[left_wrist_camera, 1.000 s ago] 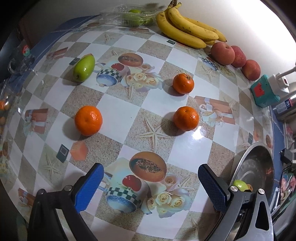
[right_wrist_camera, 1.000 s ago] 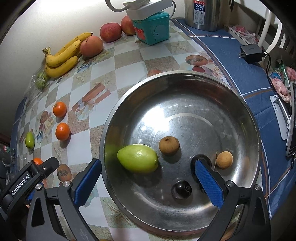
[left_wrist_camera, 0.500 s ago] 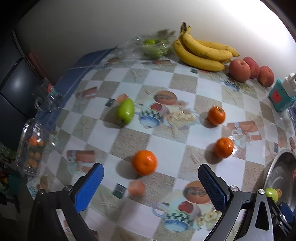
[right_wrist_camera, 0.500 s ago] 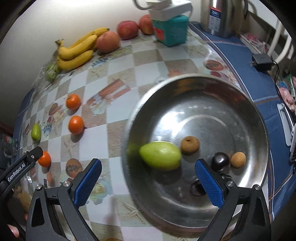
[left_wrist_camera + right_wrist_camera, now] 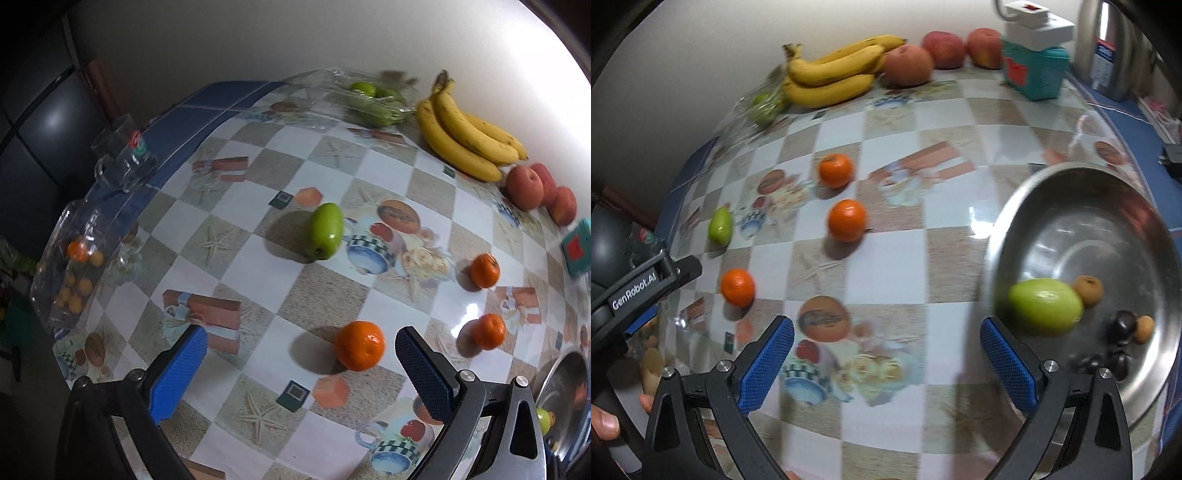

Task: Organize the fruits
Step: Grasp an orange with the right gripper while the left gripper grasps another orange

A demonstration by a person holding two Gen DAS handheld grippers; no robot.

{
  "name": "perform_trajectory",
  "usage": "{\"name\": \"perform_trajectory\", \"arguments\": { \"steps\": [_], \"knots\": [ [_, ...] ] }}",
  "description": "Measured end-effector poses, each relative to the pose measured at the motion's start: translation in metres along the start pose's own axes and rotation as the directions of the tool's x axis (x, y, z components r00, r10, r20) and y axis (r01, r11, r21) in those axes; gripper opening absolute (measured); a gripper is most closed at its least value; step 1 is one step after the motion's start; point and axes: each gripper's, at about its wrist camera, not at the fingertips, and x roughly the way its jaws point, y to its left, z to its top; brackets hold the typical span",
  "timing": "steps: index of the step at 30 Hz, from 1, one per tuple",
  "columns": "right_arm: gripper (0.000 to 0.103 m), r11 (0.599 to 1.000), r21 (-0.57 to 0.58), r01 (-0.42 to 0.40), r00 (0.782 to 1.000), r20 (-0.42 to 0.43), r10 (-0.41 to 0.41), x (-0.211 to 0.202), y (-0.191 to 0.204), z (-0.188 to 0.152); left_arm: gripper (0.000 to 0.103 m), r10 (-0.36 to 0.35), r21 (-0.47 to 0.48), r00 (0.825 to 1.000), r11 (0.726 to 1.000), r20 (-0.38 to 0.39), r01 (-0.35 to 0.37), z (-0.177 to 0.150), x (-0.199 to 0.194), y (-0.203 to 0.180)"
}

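Step in hand: reaching for loose fruit on the table (image 5: pixel 376 302), most likely to carry it to the steel bowl (image 5: pixel 1067 206).
Left gripper (image 5: pixel 299 363): fingers spread wide, holding nothing, hovering low over the table.
Nearest target: tangerine (image 5: pixel 360 345) just ahead of the left fingers, nearer the right one than the left.
Advice, left: shift to centre the tangerine in the gap, lower until both pads sit at its widest part, then close gently; round and smooth-skinned, likely to roll away if touched on one side first.
Right gripper (image 5: pixel 886 350): fingers also wide apart and empty, above bare table beside the bowl's rim.
Advice, right: keep clear of the bowl so it does not get knocked.
Loose on the table: green mango (image 5: pixel 325 230), farther back, and two more tangerines (image 5: pixel 484 270) (image 5: pixel 488 331) toward the bowl.
Along the wall: bananas (image 5: pixel 469 140), then peaches or apples (image 5: pixel 524 186), hard to tell which.
Steel bowl contents: a green mango (image 5: pixel 1046 306), a brown round fruit (image 5: pixel 1089 291), a small tan fruit (image 5: pixel 1143 328), several small dark fruits (image 5: pixel 1123 323); much room left.
Clear bag (image 5: pixel 365 99): green fruits inside, by the bananas.
Clear plastic box (image 5: pixel 79 258): small orange fruits, at the table's left edge.
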Motion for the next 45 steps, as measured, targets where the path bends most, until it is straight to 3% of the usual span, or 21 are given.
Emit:
{"name": "perform_trajectory", "arguments": {
  "steps": [14, 18, 22, 26, 30, 33, 34, 36, 40, 45],
  "knots": [
    [0.101, 0.995, -0.075, 0.059, 0.994, -0.092, -0.066, 0.044, 0.015, -0.002, 0.103, 0.009, 0.053, 0.993, 0.999, -0.118, -0.003, -0.009, 0.036, -0.017],
    [0.101, 0.996, -0.071, 0.050, 0.997, -0.051, -0.053, 0.044, 0.017, 0.008, 0.103, -0.059, 0.039, 0.987, 0.997, -0.147, 0.065, -0.009, 0.041, -0.018],
    [0.101, 0.993, -0.102, 0.051, 0.999, 0.004, -0.051, 0.037, 0.027, 0.021, 0.103, -0.066, 0.049, 0.986, 0.996, -0.151, 0.074, -0.006, 0.044, -0.022],
    [0.101, 0.988, -0.141, 0.058, 0.998, 0.047, -0.052, 0.041, 0.040, 0.033, 0.102, -0.116, -0.018, 0.980, 0.993, -0.164, 0.115, -0.001, 0.049, -0.016],
    [0.100, 0.984, -0.161, 0.082, 0.996, 0.051, -0.075, 0.050, 0.044, 0.043, 0.102, -0.117, -0.043, 0.980, 0.993, -0.162, 0.112, 0.003, 0.051, -0.011],
    [0.090, 0.984, -0.162, 0.076, 0.996, 0.050, -0.068, 0.052, 0.042, 0.047, 0.101, -0.136, -0.081, 0.976, 0.989, -0.173, 0.124, 0.006, 0.054, -0.006],
    [0.081, 0.985, -0.159, 0.073, 0.997, 0.048, -0.066, 0.053, 0.041, 0.049, 0.101, -0.149, -0.094, 0.973, 0.987, -0.176, 0.134, 0.006, 0.055, -0.005],
    [0.076, 0.984, -0.151, 0.094, 0.995, 0.038, -0.090, 0.057, 0.040, 0.052, 0.098, -0.162, -0.123, 0.971, 0.982, -0.174, 0.142, 0.007, 0.055, 0.000],
    [0.059, 0.984, -0.143, 0.108, 0.994, 0.038, -0.103, 0.064, 0.037, 0.057, 0.097, -0.165, -0.120, 0.971, 0.982, -0.173, 0.146, 0.008, 0.054, -0.001],
    [0.056, 0.987, -0.138, 0.084, 0.996, 0.041, -0.079, 0.068, 0.040, 0.062, 0.093, -0.159, -0.087, 0.969, 0.986, -0.190, 0.145, 0.005, 0.056, -0.008]
  ]
}}
